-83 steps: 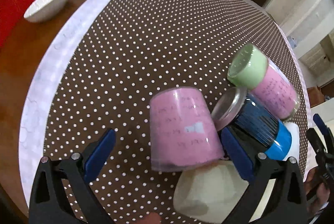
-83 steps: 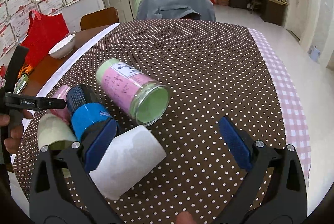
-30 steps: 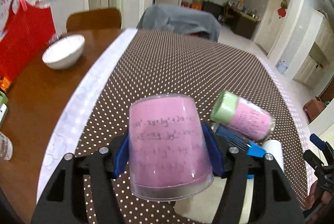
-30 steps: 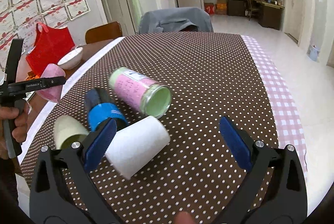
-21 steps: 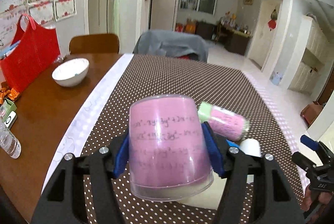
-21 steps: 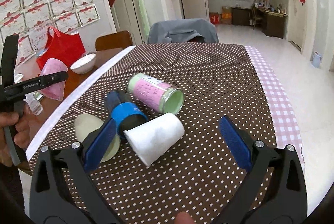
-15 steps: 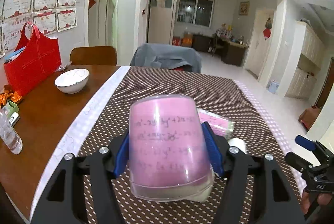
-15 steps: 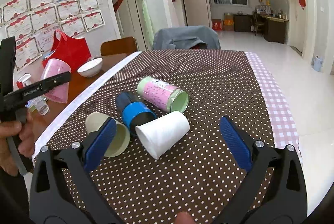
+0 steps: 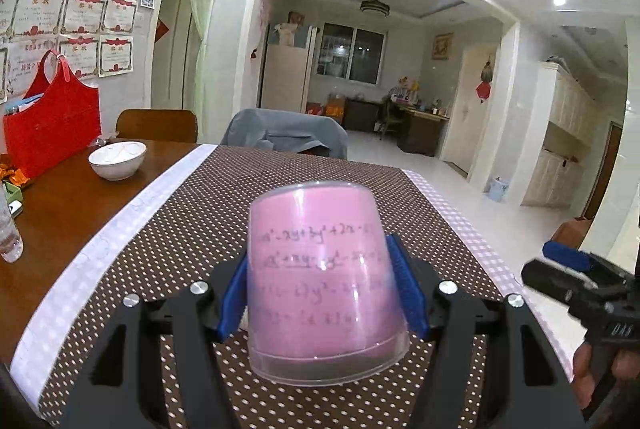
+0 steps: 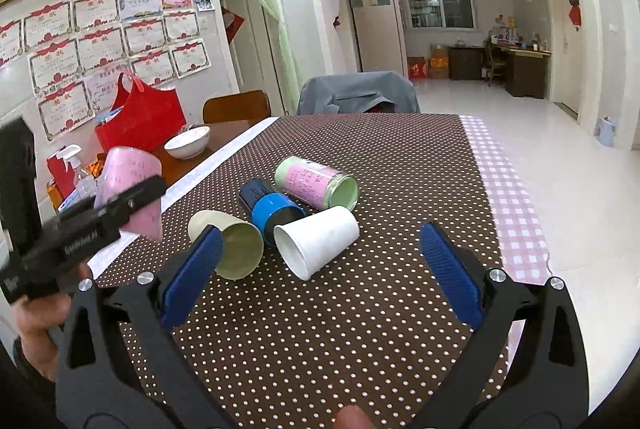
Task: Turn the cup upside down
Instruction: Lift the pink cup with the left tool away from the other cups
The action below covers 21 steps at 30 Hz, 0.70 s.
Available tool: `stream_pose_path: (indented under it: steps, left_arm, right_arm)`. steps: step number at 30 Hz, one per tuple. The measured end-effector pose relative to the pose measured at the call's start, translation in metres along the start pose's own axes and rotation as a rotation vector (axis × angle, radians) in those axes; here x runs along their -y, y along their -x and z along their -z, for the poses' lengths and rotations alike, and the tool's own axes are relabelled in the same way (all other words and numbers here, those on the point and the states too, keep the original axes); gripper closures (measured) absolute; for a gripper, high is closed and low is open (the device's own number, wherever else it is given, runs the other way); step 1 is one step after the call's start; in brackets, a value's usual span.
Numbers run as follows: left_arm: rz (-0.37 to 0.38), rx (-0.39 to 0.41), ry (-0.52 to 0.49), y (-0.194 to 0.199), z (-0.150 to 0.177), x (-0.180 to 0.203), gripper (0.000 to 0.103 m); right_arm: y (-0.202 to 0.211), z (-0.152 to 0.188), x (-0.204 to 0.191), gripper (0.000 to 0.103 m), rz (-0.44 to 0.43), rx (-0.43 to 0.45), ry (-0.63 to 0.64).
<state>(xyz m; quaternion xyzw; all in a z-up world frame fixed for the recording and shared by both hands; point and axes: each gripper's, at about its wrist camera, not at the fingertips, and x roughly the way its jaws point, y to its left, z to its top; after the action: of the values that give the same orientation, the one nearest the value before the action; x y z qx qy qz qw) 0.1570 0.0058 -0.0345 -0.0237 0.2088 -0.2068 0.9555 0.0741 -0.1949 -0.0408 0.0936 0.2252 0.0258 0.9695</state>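
Note:
My left gripper (image 9: 320, 289) is shut on a pink clear-plastic cup (image 9: 322, 281) and holds it in the air above the dotted tablecloth (image 9: 280, 197), its wide rim toward me. The same cup (image 10: 130, 185) shows in the right wrist view, raised at the left in the left gripper (image 10: 116, 207). My right gripper (image 10: 320, 269) is open and empty, low over the cloth. Ahead of it lie a cream cup (image 10: 232, 243), a blue cup (image 10: 270, 207), a white paper cup (image 10: 316, 239) and a green-and-pink cup (image 10: 318, 183), all on their sides.
A white bowl (image 9: 117, 159) and a red bag (image 9: 52, 135) stand on the bare wooden table at the left. A water bottle (image 9: 8, 233) stands at the left edge. A chair with a grey cover (image 9: 286, 139) is at the table's far end.
My left gripper closed on the pink cup and lifted it off the table, tilting up to level. My right gripper drew back and rose, still open.

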Motion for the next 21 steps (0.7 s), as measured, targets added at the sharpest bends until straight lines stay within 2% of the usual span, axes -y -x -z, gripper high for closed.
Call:
stream_pose_path:
  steps: [4, 11, 21]
  left_arm:
    - [0.035, -0.001, -0.012, -0.005, 0.02, 0.017, 0.04]
    - [0.044, 0.0, -0.094, -0.023, 0.049, 0.045, 0.04]
    - [0.06, -0.088, -0.119, -0.059, 0.069, 0.043, 0.04]
  right_arm:
    - [0.005, 0.004, 0.008, 0.006, 0.01, 0.004, -0.019]
    - [0.007, 0.009, 0.019, 0.006, 0.023, -0.003, -0.04]
    - [0.005, 0.01, 0.022, 0.006, 0.031, -0.012, -0.045]
